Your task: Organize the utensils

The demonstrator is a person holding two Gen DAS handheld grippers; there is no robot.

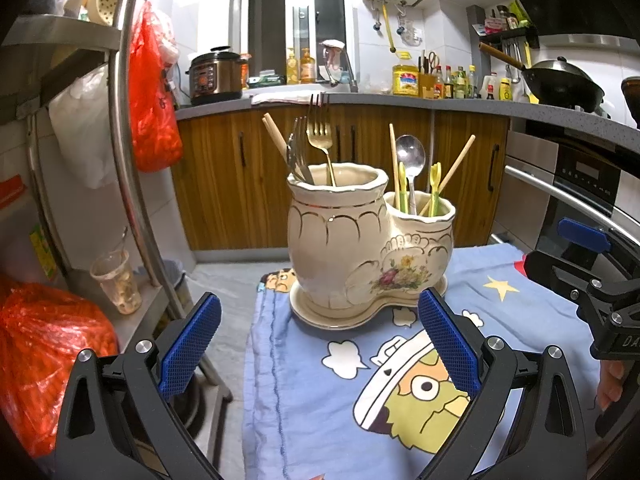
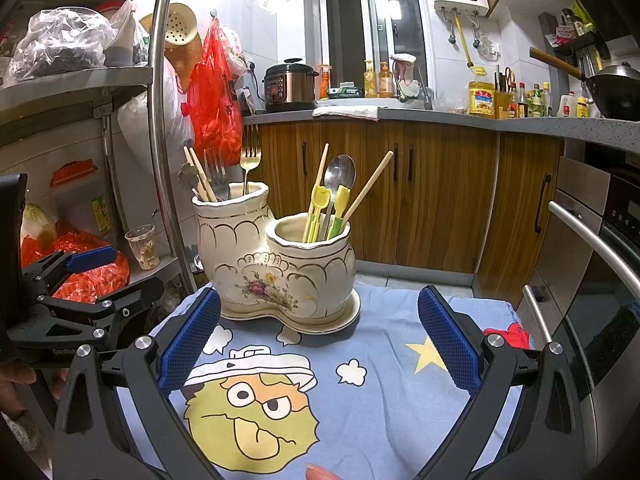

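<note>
so both of my grippers hang over the blue cartoon cloth [image 1: 304, 400] with nothing between their pads. my left gripper [image 1: 320, 344] fills the bottom of the left wrist view, its jaws spread wide. my right gripper [image 2: 320, 344] fills the bottom of the right wrist view, jaws spread just as wide and holding nothing. in the left wrist view the right gripper shows at the right edge of the frame; in the right wrist view the left gripper shows at the left edge.

the cream utensil holder [image 1: 360, 248] stands upright on its saucer on the cloth, in the middle of the left wrist view and a little left of centre in the right wrist view. it has a taller pot and a shorter pot joined side by side. the taller pot holds a gold fork [image 1: 320, 128], a silver fork [image 1: 298, 152] and wooden chopsticks [image 1: 276, 136]. the shorter pot holds a silver spoon [image 1: 410, 160], more wooden chopsticks and yellow-green plastic sticks [image 1: 434, 188].

behind it, across the upper part of both frames, runs a grey counter [image 1: 440, 102] over wooden cabinets. a pressure cooker [image 1: 216, 76] sits on the counter at upper left, and a black wok [image 1: 560, 80] at upper right. a red plastic bag [image 1: 154, 96] hangs from the metal rack at the left.
</note>
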